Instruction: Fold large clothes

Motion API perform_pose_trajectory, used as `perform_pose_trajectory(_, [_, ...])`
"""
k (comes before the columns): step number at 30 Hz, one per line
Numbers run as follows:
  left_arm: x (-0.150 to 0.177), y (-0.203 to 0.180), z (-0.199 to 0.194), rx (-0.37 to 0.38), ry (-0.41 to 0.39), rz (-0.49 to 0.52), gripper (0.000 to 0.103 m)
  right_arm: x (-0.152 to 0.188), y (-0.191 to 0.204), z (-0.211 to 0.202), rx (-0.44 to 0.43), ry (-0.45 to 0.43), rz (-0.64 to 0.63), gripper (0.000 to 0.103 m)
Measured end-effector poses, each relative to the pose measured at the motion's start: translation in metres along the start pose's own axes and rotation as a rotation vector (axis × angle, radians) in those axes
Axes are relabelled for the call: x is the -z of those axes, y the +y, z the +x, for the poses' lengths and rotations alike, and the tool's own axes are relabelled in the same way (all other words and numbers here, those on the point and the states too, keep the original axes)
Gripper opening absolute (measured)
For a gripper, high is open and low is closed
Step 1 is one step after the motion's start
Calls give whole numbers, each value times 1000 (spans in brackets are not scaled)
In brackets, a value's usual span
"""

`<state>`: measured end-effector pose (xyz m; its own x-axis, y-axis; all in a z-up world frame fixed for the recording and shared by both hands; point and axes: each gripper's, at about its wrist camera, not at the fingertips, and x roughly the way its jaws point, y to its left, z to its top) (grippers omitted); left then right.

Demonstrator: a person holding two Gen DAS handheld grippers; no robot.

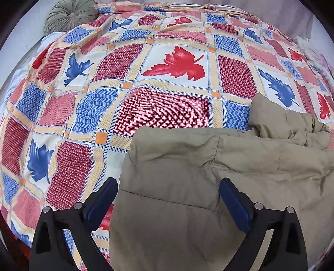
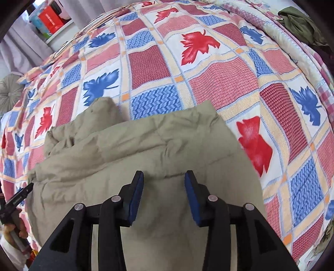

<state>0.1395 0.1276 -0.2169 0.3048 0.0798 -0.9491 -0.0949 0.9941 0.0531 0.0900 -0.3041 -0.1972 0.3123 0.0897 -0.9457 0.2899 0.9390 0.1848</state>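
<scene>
A padded khaki jacket (image 1: 187, 171) lies folded on the patterned bedspread (image 1: 162, 108), with a sleeve or collar bunched at its far right. My left gripper (image 1: 169, 185) hangs above the jacket's left edge, its jaws wide open and nothing pressed between its blue pads. In the right wrist view the same jacket (image 2: 125, 150) fills the lower middle. My right gripper (image 2: 164, 177) hovers over it with jaws partly open, and no cloth is caught between them. The left gripper's tip (image 2: 23, 193) and a hand show at the left edge.
A round grey-green cushion (image 1: 68, 16) sits at the bed's far left corner. An olive garment (image 2: 302, 27) lies at the far right of the bed. Boxes (image 2: 50, 18) stand on a shelf past the bed. The bedspread (image 2: 208, 83) stretches beyond the jacket.
</scene>
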Motion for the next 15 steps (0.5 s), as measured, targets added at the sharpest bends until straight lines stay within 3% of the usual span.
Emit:
perform_pose_trajectory(10, [28, 4, -19, 39, 41, -4, 103, 39, 25, -9, -61, 52, 4, 49])
perform_pose_trajectory(13, [37, 7, -23, 50, 60, -8, 103, 48, 33, -10, -83, 69, 6, 59])
perform_pose_trajectory(15, [44, 10, -26, 30, 65, -11, 103, 54, 39, -11, -96, 79, 8, 61])
